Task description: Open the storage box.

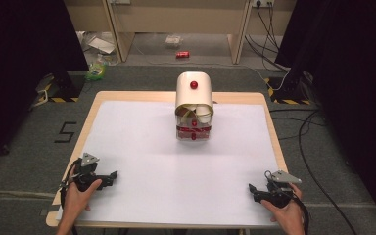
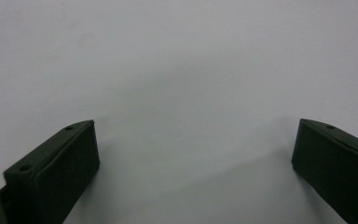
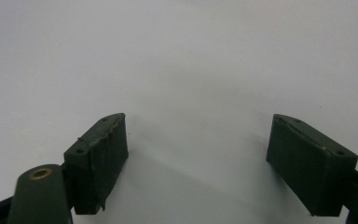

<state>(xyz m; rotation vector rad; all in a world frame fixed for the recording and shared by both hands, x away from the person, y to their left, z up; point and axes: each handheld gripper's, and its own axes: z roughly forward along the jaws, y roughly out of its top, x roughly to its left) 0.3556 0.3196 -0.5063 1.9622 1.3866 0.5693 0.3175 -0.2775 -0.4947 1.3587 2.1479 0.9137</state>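
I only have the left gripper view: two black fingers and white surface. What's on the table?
Observer: A cream container with a rounded lid and a red knob stands at the far middle of the table, away from both grippers.
Operator: Lid shut?
Observer: It looks raised at the front; light and red items show underneath, but I can't tell what they are.
Operator: Where's the right gripper?
Observer: The right gripper is at the near right corner, held in a hand. In its own view the fingers stand wide apart with nothing between them.

Red can (image 1: 182, 54) on floor beyond table (image 1: 127, 96)
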